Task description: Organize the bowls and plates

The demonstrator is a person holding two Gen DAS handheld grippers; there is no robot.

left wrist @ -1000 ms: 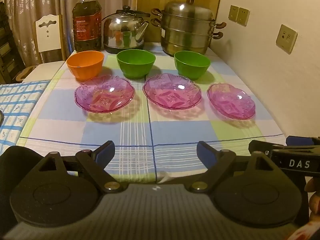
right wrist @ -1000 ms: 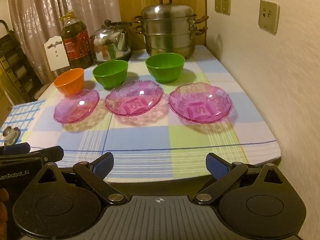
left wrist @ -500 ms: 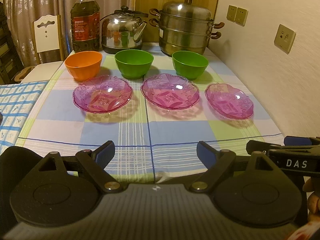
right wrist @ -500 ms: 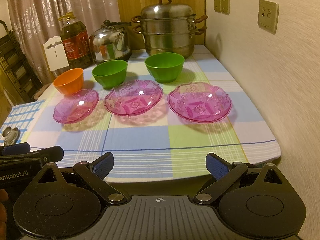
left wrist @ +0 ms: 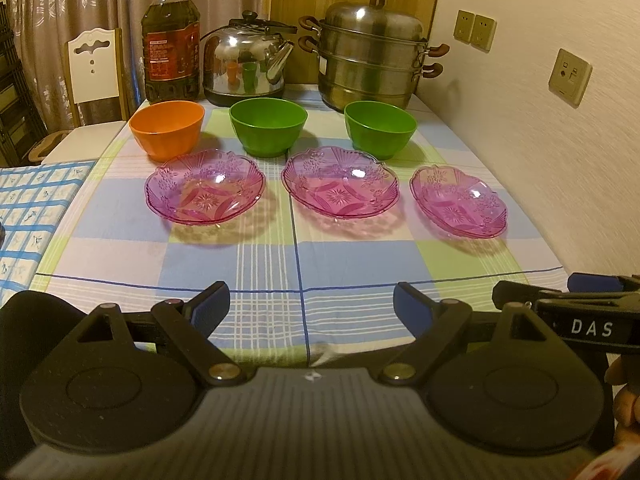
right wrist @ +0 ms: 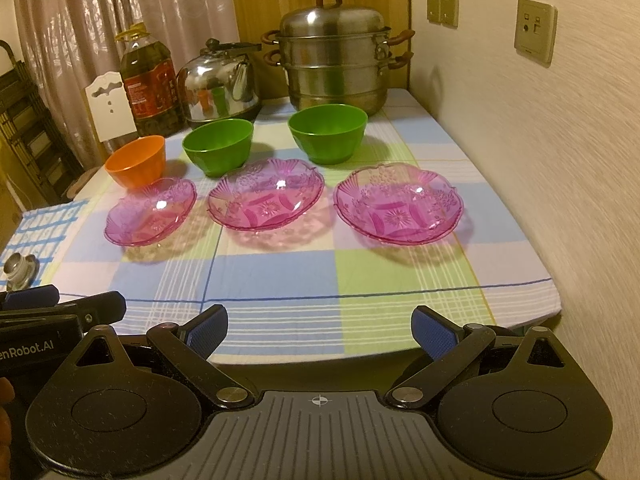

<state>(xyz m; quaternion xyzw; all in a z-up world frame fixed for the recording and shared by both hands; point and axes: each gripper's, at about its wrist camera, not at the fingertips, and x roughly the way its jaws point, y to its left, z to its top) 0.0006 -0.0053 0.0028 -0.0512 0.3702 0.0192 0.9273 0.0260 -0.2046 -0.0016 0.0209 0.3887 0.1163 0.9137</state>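
both tongs empty, jaws apart: left gripper (left wrist: 311, 307), right gripper (right wrist: 320, 327), low in frame at near table edge. nothing stacked yet; i judge approach step. three pink plates (left wrist: 340, 188) mid-frame, orange bowl (left wrist: 167, 129) and green bowls (left wrist: 268, 126) in row behind. next: reach in, pinch one plate rim. versus a second ago: dishes unmoved, view only slightly shifted.

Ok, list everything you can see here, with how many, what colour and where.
plates: three, clear pink, front row on the cloth
green bowls: two, behind the middle and right plates
orange bowl: one, behind the left plate
steamer pot: one, steel, back right
kettle: one, steel, back middle
oil bottle: one, dark, back left
tablecloth: one, checked blue and green
chair: one, white, far left
left gripper: open, at near edge
right gripper: open, at near edge
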